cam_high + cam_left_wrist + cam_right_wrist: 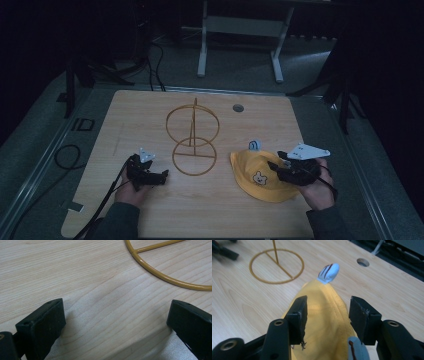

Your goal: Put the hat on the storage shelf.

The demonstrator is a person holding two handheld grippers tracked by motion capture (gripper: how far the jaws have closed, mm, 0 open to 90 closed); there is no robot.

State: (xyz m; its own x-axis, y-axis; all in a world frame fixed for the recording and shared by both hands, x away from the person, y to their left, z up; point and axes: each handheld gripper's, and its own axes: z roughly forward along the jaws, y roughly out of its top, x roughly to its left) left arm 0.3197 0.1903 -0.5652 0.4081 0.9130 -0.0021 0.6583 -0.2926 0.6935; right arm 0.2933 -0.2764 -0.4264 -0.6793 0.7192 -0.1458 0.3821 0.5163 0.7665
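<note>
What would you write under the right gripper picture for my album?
Open right gripper poised over a yellow hat with a blue-white ear, gold wire stand behind.

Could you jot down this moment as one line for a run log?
right gripper: open, jaws either side of yellow hat | left gripper: open over table | wire stand: upright, bare

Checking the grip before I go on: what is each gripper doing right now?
Left gripper: open, nothing between its fingers.
Right gripper: open, fingers astride the yellow hat, not pressing it.
</note>
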